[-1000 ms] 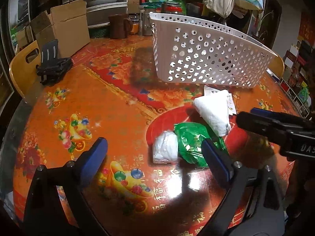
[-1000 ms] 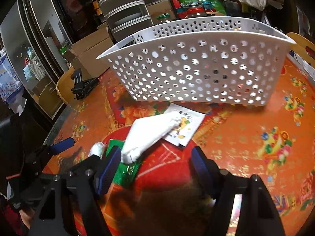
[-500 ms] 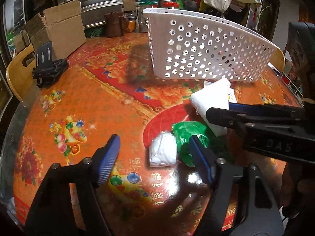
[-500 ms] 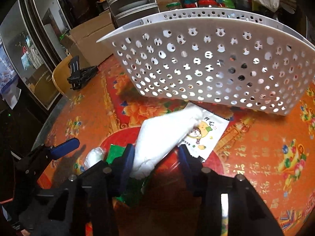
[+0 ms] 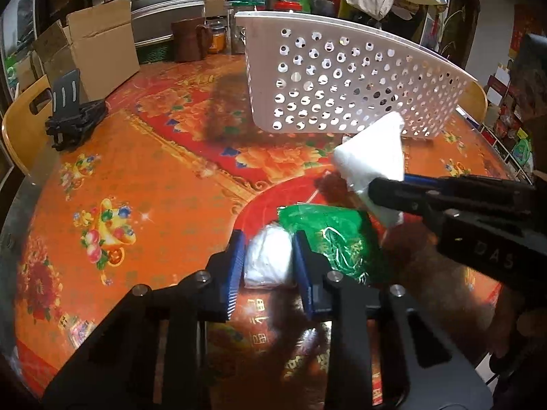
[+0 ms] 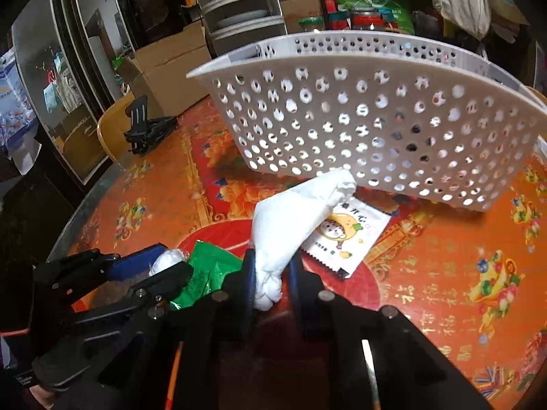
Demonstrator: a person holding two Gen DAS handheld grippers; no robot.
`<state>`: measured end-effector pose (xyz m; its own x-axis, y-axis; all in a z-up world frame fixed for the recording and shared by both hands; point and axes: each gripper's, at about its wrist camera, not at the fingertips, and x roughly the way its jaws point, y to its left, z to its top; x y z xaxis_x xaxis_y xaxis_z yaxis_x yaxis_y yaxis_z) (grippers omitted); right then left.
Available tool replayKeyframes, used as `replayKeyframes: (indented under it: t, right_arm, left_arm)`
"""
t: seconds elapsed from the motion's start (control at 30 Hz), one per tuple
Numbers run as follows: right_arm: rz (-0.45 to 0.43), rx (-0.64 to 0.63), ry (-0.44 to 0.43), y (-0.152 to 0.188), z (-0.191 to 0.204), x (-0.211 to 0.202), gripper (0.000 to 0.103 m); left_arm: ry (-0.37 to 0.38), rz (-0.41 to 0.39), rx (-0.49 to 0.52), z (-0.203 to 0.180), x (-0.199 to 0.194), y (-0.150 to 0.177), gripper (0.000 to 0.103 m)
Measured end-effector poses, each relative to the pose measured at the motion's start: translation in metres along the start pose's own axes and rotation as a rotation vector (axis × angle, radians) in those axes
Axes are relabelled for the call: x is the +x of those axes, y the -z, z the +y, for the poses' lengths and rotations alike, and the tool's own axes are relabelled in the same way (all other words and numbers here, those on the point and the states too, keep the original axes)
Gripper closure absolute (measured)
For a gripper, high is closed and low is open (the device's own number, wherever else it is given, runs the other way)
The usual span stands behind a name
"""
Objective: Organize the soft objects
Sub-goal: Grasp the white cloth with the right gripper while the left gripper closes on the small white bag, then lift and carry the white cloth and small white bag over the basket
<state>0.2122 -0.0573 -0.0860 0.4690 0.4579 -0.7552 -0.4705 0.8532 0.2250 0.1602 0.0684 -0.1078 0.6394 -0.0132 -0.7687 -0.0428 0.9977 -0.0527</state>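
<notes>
- Cluttered room behind: cardboard boxes, stacked shelves, jars, hanging bags. Round table (image 5: pixel 143 177) under an orange and red flowered cloth.
- White basket (image 6: pixel 359 119) with holes stands on the table beyond both my tongs, tipped so its wall leans toward me.
- Left tongs (image 5: pixel 268 259): jaws closing on the small white bundle (image 5: pixel 270 256), blue pads touching both its sides. It sits on the cloth right between them.
- Green bag (image 5: pixel 328 235) lies just to the right of the left tongs, touching the bundle.
- Right tongs (image 6: pixel 270 273): jaws closing, pinched on the narrow knotted end of the white cloth (image 6: pixel 290 218). Its far end points up toward the basket wall.
- Printed packet (image 6: pixel 345 235) lies flat ahead of the right tongs, partly under the cloth.
- Risk, right side: my grip is only on the tail of the cloth. Swung fast, it could slip out or droop and drag the packet along.
- Risk, left side: the bundle is soft and rounded, so it may squirt out of the pads, or the right pad may snag the green bag's edge.
- Risk, both: the two tongs work close together and could knock on the lift.
- Basket wall is tall and tilted; a low carry would bump its rim.
</notes>
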Motion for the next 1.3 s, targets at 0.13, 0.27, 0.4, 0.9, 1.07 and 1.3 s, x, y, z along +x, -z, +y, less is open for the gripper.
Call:
replayKeyframes:
  t: [0.13, 0.27, 0.4, 0.9, 1.07, 1.3]
  right_arm:
    - [-0.026, -0.005, 0.006, 0.003, -0.005, -0.014, 0.087]
    - [-0.042, -0.005, 0.007, 0.007, -0.011, -0.025, 0.087]
    - [-0.052, -0.001, 0.005, 0.011, -0.015, -0.032, 0.087]
    - [-0.126, -0.02, 0.027, 0.022, -0.025, -0.077, 0.087]
    - [-0.151, -0.026, 0.038, 0.026, -0.03, -0.095, 0.087]
    - [-0.202, -0.035, 0.048, 0.027, -0.035, -0.125, 0.087]
  left_arm:
    - [0.005, -0.021, -0.001, -0.001, -0.008, 0.002, 0.077]
    - [-0.002, -0.038, -0.008, 0.001, -0.015, 0.003, 0.077]
    - [-0.014, -0.061, -0.012, 0.001, -0.025, 0.002, 0.077]
    - [-0.035, -0.111, 0.003, -0.011, -0.052, 0.0, 0.077]
    - [-0.034, -0.134, 0.008, -0.018, -0.063, -0.002, 0.077]
    - [-0.029, -0.168, 0.019, -0.028, -0.081, -0.008, 0.077]
